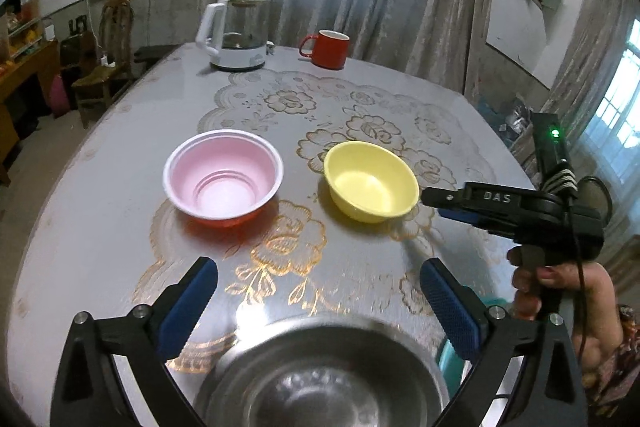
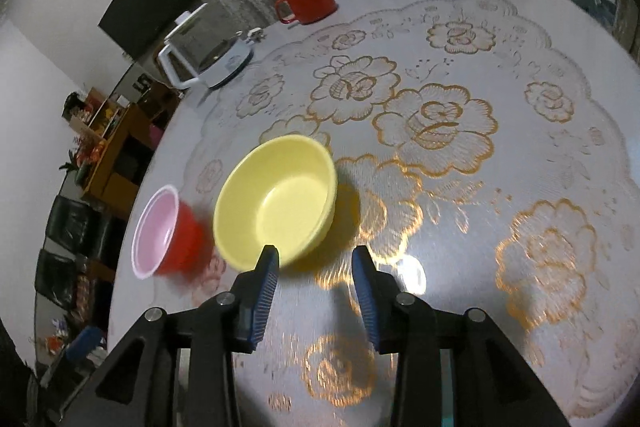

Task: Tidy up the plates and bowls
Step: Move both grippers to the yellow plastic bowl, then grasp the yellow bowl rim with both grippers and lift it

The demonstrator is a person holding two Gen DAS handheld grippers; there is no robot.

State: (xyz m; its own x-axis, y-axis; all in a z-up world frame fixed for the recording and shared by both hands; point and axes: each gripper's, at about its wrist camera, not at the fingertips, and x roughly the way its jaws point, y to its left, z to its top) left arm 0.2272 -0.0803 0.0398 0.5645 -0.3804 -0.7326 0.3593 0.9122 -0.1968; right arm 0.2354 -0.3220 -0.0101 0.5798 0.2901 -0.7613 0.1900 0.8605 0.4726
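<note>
A yellow bowl point(image 1: 371, 181) point(image 2: 276, 201) and a red bowl with a pink inside point(image 1: 223, 179) point(image 2: 164, 237) stand side by side on the table. A steel bowl point(image 1: 320, 375) sits at the near table edge, just below my open, empty left gripper point(image 1: 320, 291). My right gripper point(image 2: 316, 267) is open and empty, its left fingertip just at the yellow bowl's near rim. In the left wrist view the right gripper point(image 1: 436, 203) reaches the yellow bowl from the right.
A glass-topped table with a floral lace cloth point(image 1: 360, 115) point(image 2: 460, 131). A white kettle point(image 1: 236, 31) point(image 2: 208, 59) and a red mug point(image 1: 326, 49) point(image 2: 308, 3) stand at the far edge. Chairs and shelves lie beyond the left edge.
</note>
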